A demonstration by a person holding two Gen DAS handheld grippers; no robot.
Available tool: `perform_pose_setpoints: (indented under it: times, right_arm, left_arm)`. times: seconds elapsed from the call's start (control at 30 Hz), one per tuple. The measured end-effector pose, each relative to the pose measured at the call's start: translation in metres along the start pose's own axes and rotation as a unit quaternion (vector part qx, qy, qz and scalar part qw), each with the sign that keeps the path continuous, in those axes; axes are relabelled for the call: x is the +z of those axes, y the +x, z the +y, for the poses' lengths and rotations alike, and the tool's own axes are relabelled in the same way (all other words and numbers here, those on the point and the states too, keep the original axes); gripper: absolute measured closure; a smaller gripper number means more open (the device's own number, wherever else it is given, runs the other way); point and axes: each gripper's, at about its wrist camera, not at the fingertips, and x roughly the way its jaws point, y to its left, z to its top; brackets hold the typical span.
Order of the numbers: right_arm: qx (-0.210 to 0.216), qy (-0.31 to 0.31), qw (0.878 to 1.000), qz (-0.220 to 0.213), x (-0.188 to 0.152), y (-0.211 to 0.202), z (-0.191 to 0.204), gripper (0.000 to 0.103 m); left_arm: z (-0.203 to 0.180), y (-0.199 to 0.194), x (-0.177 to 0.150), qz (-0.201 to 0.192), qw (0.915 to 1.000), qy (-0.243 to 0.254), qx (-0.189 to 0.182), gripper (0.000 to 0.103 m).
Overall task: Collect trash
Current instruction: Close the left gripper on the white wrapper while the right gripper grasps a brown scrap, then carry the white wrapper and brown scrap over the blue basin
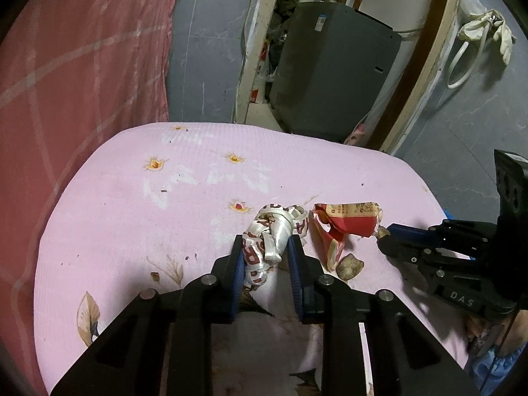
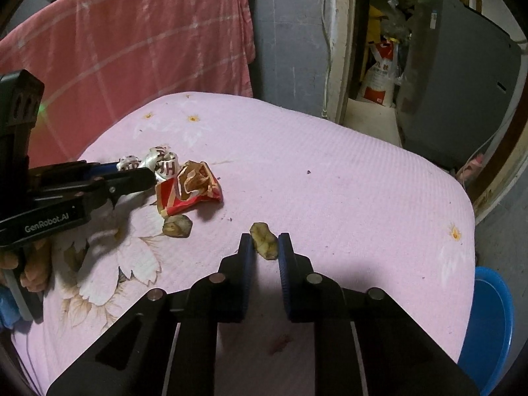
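Right wrist view: left tool (image 2: 145, 175) reads "GenRobot.AI".

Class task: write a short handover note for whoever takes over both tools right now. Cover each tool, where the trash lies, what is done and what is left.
Left tool: shut on the crumpled white satin ribbon with red letters, on the pink quilted cloth.
Right tool: shut on a brownish peel scrap, also on the cloth.
Loose: the torn red and cream paper wrapper beside the ribbon; a second brownish scrap just in front of it.
Done: two pieces gripped, neither lifted clear.
Left: lift both, drop them, perhaps in the blue plastic tub, then fetch the rest.
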Motion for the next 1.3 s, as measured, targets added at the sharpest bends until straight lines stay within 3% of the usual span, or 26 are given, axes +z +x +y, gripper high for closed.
perform_pose_setpoints:
  times: [0.17, 0.3, 0.47, 0.67, 0.9, 1.07, 1.3]
  right_arm:
    - [-0.009, -0.008, 1.0, -0.02, -0.002, -0.009, 0.002, 0.09]
    - [-0.029, -0.012, 0.998, -0.063, -0.004, -0.024, 0.005, 0.09]
    - [-0.071, -0.027, 0.987, -0.144, -0.012, -0.053, 0.014, 0.09]
    - [-0.09, -0.028, 0.971, -0.221, -0.022, -0.079, 0.019, 0.09]
    - [-0.107, 0.004, 0.939, -0.327, -0.038, -0.13, 0.011, 0.09]
    - [-0.125, 0.027, 0.91, -0.395, -0.053, -0.171, 0.002, 0.09]
    - [-0.151, 0.056, 0.875, -0.457, -0.077, -0.218, -0.023, 0.09]
  left_arm:
    - [-0.004, -0.008, -0.006, -0.018, 0.9998, 0.001, 0.005, 0.083]
    - [-0.012, -0.016, -0.012, -0.037, 0.9991, 0.013, 0.015, 0.084]
    - [-0.026, -0.041, -0.026, -0.103, 0.9934, 0.034, 0.036, 0.084]
    - [-0.033, -0.075, -0.037, -0.183, 0.9824, 0.011, 0.036, 0.084]
    - [-0.07, -0.108, -0.037, -0.27, 0.9627, 0.006, 0.021, 0.084]
    - [-0.112, -0.126, -0.032, -0.319, 0.9471, 0.035, 0.002, 0.084]
    - [-0.17, -0.137, -0.02, -0.343, 0.9361, 0.073, -0.031, 0.084]
